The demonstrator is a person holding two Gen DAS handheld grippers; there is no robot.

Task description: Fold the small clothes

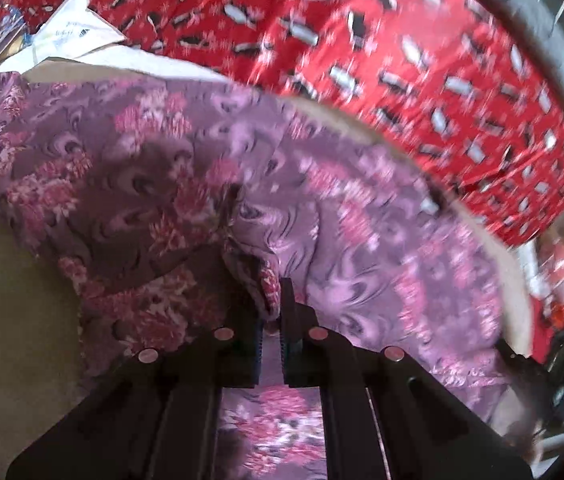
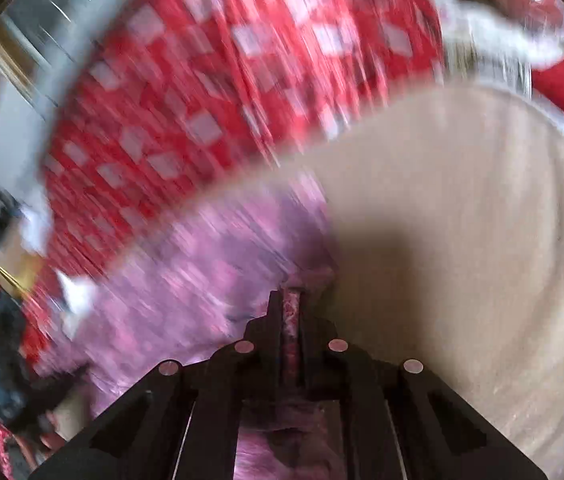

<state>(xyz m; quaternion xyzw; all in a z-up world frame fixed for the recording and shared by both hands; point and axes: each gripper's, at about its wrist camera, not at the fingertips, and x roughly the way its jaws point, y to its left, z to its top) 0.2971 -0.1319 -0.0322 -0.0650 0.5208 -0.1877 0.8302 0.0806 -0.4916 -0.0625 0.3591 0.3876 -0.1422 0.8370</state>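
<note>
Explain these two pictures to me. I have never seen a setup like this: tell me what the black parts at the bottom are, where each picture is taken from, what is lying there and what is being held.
The black parts are two hand-held grippers, each a two-fingered clamp carried by a person, with a wide-angle camera looking along its fingers. One picture comes from the left gripper, the other from the right gripper.

Across a beige surface lies a purple floral cloth. Behind it is a red patterned fabric, with white papers at one edge.

Both grippers are shut on the cloth, each pinching a fold of it between its fingers. The right picture is heavily blurred.
</note>
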